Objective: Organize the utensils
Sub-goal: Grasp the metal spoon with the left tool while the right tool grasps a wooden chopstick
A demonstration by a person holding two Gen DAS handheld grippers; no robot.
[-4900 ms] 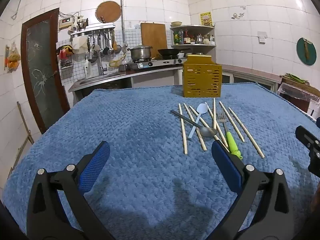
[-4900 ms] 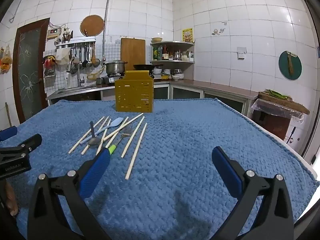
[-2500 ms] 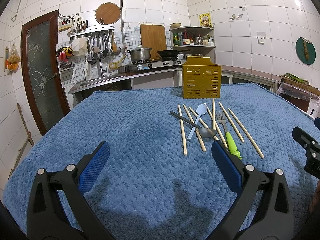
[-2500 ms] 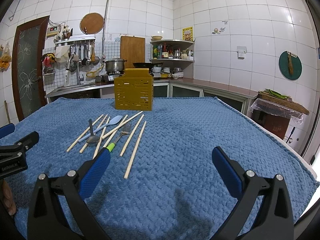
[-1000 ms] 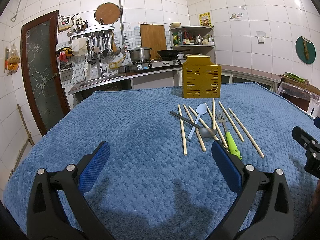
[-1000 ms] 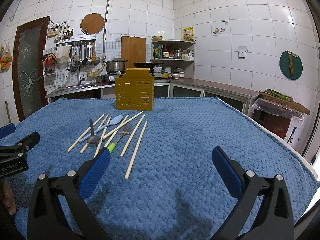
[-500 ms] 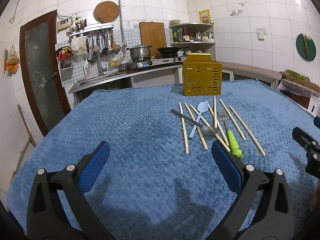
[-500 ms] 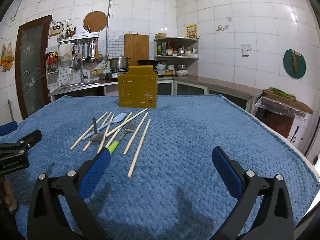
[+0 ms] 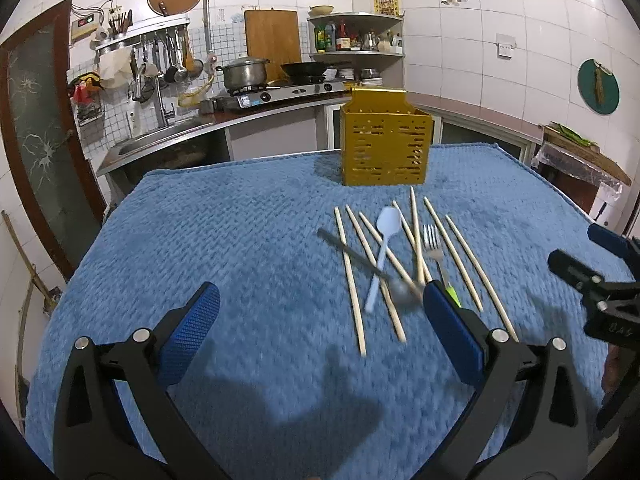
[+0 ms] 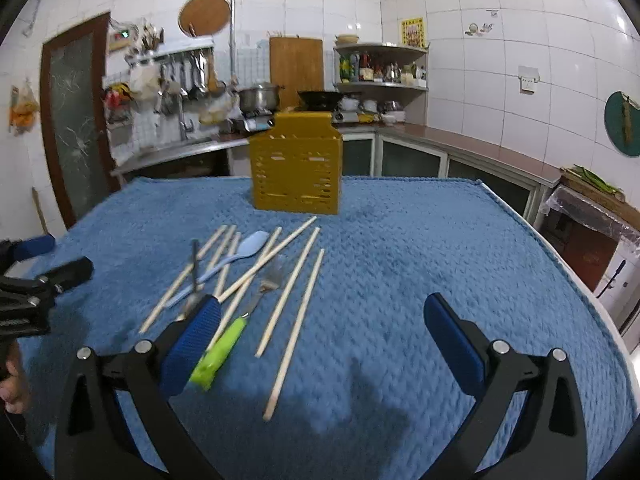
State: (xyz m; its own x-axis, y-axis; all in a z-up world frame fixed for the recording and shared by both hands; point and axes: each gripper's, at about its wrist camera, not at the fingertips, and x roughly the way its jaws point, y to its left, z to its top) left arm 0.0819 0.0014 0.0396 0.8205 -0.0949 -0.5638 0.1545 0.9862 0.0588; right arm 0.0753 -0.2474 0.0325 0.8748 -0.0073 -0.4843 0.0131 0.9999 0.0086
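A yellow slotted utensil holder (image 9: 386, 138) (image 10: 296, 168) stands at the far side of the blue cloth. In front of it lie several wooden chopsticks (image 9: 350, 272) (image 10: 294, 332), a pale blue spoon (image 9: 383, 246) (image 10: 236, 256), a metal spoon (image 9: 370, 266) (image 10: 195, 270) and a fork with a green handle (image 9: 438, 258) (image 10: 236, 330). My left gripper (image 9: 320, 332) is open and empty, just short of the utensils. My right gripper (image 10: 320, 338) is open and empty, over the near ends of the chopsticks; its left finger stands by the green handle.
The blue woven cloth (image 9: 224, 240) (image 10: 420, 248) covers the whole table, with its right edge close to my right gripper. Behind the table are a kitchen counter with a stove and pot (image 9: 244, 72), a sink, shelves and tiled walls.
Both grippers have moved forward toward the utensils and tilted down a little. The utensils and the holder have not moved. Both grippers stay open.
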